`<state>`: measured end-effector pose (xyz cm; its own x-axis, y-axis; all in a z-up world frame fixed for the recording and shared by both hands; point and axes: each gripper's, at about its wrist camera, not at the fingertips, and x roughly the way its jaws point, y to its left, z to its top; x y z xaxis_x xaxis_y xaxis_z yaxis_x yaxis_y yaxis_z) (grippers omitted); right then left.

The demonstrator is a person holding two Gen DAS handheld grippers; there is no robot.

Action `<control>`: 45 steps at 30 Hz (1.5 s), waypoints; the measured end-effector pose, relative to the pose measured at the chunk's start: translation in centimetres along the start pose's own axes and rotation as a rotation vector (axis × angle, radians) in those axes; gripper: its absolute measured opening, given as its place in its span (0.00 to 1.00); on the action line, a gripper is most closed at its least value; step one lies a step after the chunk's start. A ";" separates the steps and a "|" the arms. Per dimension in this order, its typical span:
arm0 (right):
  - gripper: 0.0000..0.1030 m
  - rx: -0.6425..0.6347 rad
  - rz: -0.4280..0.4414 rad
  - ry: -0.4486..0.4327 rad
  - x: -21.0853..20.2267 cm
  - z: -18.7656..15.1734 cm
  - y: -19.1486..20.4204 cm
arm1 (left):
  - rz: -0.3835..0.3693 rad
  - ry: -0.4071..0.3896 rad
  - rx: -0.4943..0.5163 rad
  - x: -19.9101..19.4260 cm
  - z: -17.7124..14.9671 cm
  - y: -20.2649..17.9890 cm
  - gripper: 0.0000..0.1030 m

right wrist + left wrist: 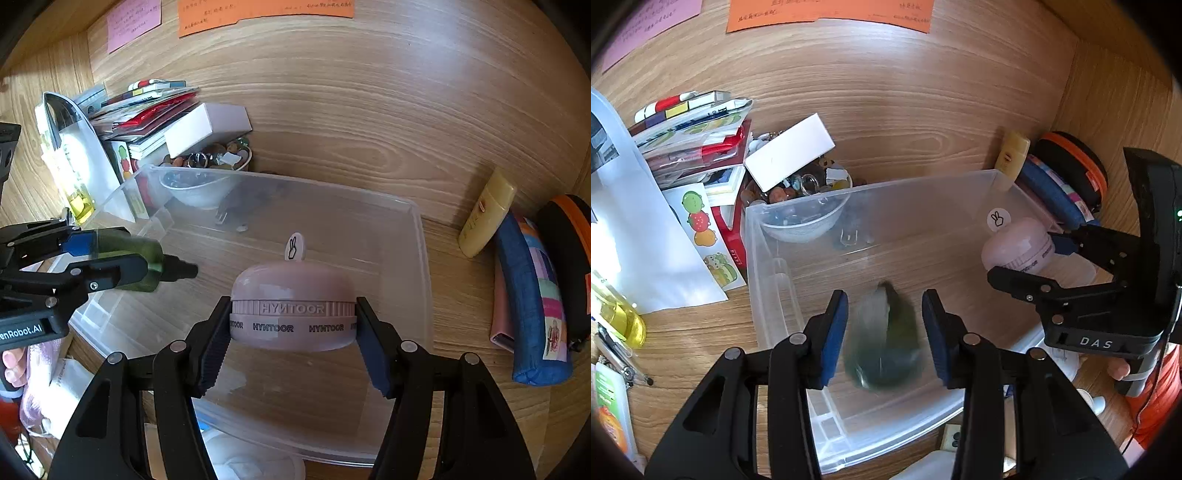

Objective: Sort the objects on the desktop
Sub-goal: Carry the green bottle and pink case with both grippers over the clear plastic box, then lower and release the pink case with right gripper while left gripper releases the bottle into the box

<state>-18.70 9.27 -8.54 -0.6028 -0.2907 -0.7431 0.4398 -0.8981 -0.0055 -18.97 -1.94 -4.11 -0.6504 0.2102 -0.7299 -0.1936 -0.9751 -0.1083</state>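
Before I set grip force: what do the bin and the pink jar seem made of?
Bin: thin translucent plastic, glossy; the wood grain shows through its walls. Pink jar, held by the right tool: opaque matte plastic, probably, with a ribbed band and printed lettering.

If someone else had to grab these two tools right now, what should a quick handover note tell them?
Left gripper: open, a blurred green bottle between its pads above the clear bin; whether it is released I cannot tell.
Right gripper: shut on the pink HYNTOOR device, over the bin.
Done: nothing visibly lying in the bin yet.
Left: set both down, then the yellow tube, blue pouch and orange-rimmed case on the desk beside the bin.
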 end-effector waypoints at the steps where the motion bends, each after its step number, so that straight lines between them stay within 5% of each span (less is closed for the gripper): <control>1: 0.58 0.001 -0.002 0.001 0.1 0.1 0.0 | 0.001 0.000 0.002 0.0 0.0 0.0 0.39; 8: 0.59 0.006 -0.012 0.007 0.2 0.3 -0.3 | 0.006 -0.001 0.010 0.0 0.0 -0.2 0.47; 17: 0.73 -0.019 -0.025 -0.021 -0.3 0.6 -0.1 | 0.015 -0.032 0.019 -0.7 0.0 -0.3 0.60; 31: 0.81 -0.078 -0.068 -0.063 -2.0 1.0 1.1 | 0.044 -0.110 0.025 -2.8 -0.2 -0.3 0.79; 45: 0.90 -0.044 -0.088 -0.168 -8.4 0.5 0.8 | 0.043 -0.176 -0.007 -7.8 -1.3 0.4 0.95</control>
<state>-13.61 10.78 -1.97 -0.7413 -0.2660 -0.6162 0.4069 -0.9083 -0.0973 -12.97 -4.04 0.65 -0.7769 0.1765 -0.6044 -0.1580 -0.9838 -0.0842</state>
